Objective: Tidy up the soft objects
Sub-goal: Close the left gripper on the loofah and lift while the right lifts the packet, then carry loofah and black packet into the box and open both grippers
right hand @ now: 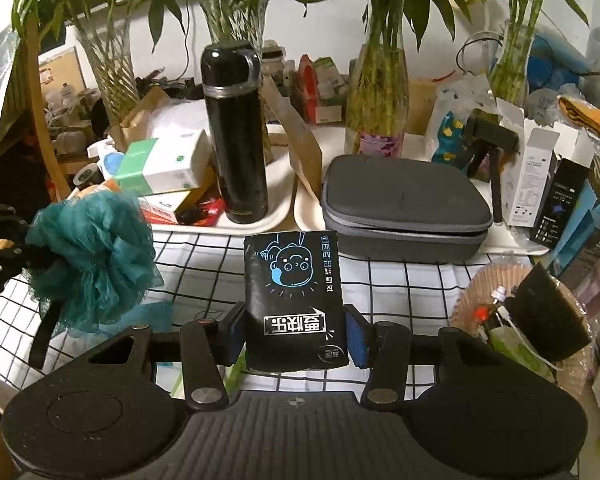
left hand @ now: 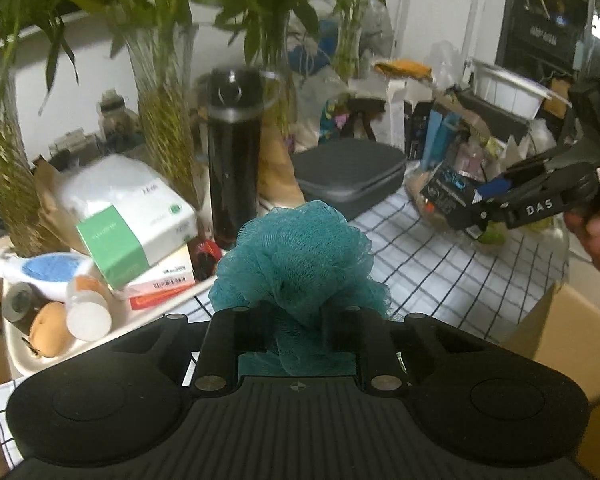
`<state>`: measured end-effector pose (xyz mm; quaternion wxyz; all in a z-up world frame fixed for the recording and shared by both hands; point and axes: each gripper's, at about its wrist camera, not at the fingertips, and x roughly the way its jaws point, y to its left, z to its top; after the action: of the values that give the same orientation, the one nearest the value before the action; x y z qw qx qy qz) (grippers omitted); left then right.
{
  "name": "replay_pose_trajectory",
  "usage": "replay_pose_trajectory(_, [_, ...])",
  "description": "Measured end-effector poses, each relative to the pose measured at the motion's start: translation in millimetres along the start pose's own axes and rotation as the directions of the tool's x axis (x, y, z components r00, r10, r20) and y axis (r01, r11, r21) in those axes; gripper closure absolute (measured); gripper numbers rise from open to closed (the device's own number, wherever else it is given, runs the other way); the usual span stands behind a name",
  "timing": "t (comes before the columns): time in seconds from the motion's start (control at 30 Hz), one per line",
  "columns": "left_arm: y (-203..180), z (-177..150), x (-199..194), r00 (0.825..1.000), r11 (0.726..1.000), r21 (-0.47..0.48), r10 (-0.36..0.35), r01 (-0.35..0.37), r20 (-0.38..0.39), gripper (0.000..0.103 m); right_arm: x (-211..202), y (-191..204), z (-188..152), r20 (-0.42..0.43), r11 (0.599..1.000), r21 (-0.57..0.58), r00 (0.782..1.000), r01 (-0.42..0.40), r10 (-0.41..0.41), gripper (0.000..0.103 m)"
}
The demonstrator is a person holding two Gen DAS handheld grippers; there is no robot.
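Note:
My left gripper (left hand: 298, 328) is shut on a teal mesh bath sponge (left hand: 300, 256) and holds it above the checked tablecloth (left hand: 428, 264). The sponge also shows at the left of the right wrist view (right hand: 92, 256), with the left gripper behind it. My right gripper (right hand: 294, 332) is shut on a black tissue pack (right hand: 294, 300) with a blue cartoon face, held upright above the cloth. In the left wrist view the right gripper (left hand: 480, 210) enters from the right with the pack (left hand: 448, 196) in it.
A black flask (right hand: 236, 136) stands on a white tray (right hand: 260, 220) with boxes (right hand: 160, 164). A grey zip case (right hand: 400, 204) lies behind the cloth. Vases of bamboo (right hand: 380, 92) line the back. A cardboard box (left hand: 572, 340) is at the right. A basket of clutter (right hand: 520, 312) sits at the right.

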<state>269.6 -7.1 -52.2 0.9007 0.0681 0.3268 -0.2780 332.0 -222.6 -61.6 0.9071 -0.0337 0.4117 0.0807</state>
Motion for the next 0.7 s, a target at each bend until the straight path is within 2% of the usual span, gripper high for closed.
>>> replay_pose_trajectory(0.33, [-16,2,-46,0.995,1.0,-0.002,0.017,-0.017,0.1,0.083,-32,2,-6,0.051,0.998,0.026,0.997,-0.056,0.054,0.05])
replay_pose_trajectory(0.7, [-54,-11,-100,0.977,0.999,0.005,-0.04,0.04,0.208,0.083,-63,9,-21,0.106,0.993,0.015,0.987,-0.12,0.117,0.05])
